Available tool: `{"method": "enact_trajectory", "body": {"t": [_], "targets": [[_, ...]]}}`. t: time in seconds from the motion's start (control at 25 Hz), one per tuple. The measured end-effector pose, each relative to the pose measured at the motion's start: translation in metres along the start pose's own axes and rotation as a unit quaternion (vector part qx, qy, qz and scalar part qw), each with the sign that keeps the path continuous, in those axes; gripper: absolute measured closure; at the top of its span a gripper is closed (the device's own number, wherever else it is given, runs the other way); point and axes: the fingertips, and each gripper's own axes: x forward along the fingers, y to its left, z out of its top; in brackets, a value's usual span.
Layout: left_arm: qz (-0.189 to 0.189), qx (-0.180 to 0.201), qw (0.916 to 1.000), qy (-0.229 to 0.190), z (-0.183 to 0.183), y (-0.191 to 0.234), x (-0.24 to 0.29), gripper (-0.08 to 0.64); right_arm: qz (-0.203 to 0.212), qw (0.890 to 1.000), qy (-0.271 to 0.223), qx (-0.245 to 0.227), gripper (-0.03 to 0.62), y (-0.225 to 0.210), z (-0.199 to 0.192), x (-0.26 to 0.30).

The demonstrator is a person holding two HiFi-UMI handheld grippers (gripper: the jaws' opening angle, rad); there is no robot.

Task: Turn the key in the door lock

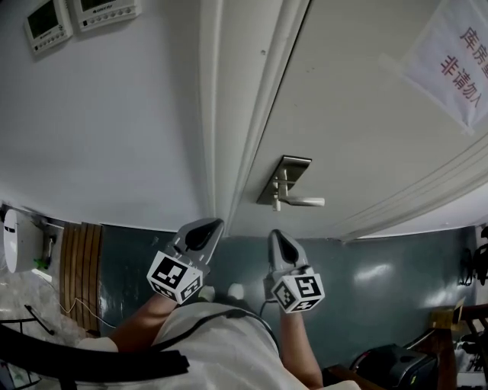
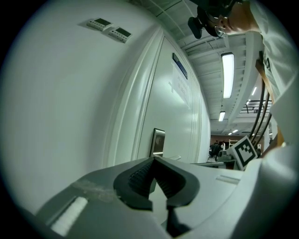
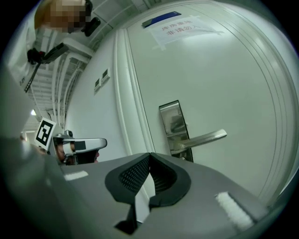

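A steel lock plate (image 1: 284, 181) with a lever handle (image 1: 303, 202) sits on the white door (image 1: 358, 129). Both grippers hover side by side short of it, touching nothing. My left gripper (image 1: 216, 222) points at the door frame, left of the plate, jaws closed and empty. My right gripper (image 1: 274, 232) is just below the plate, also shut and empty. In the right gripper view the plate (image 3: 172, 122) and lever (image 3: 205, 137) rise above the closed tips (image 3: 150, 154). The left gripper view shows the plate (image 2: 158, 142) edge-on beyond the tips (image 2: 153, 159). I see no clear key.
The door frame (image 1: 229, 152) runs left of the lock. Two wall control panels (image 1: 47, 23) hang at the upper left. A paper notice (image 1: 457, 61) is taped to the door. A slatted wooden panel (image 1: 80, 259) and dark bags (image 1: 389, 366) stand on the floor.
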Motion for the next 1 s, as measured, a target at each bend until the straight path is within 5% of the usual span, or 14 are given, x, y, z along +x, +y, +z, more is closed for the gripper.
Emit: {"method": "enact_trajectory", "body": {"t": [0.2,0.48,0.72,1.0], "targets": [[0.013,0.002,0.9999,0.001,-0.002,-0.005,0.005,0.556,0.014,0.996,-0.009,0.083,0.583,-0.027,-0.018,0.007],[0.027,0.004,0.9996,0.006,-0.004,-0.010,0.008,0.555,0.044,0.974,-0.018,0.221,0.560,-0.053,-0.040,0.032],[0.041,0.009,0.9991,0.009,-0.006,-0.010,0.004,0.556,0.026,0.926,-0.041,0.374,0.482,-0.083,-0.057,0.049],[0.061,0.014,0.9980,0.010,-0.007,-0.004,-0.004,0.555,0.023,0.916,-0.051,0.398,0.462,-0.101,-0.063,0.066]]}}
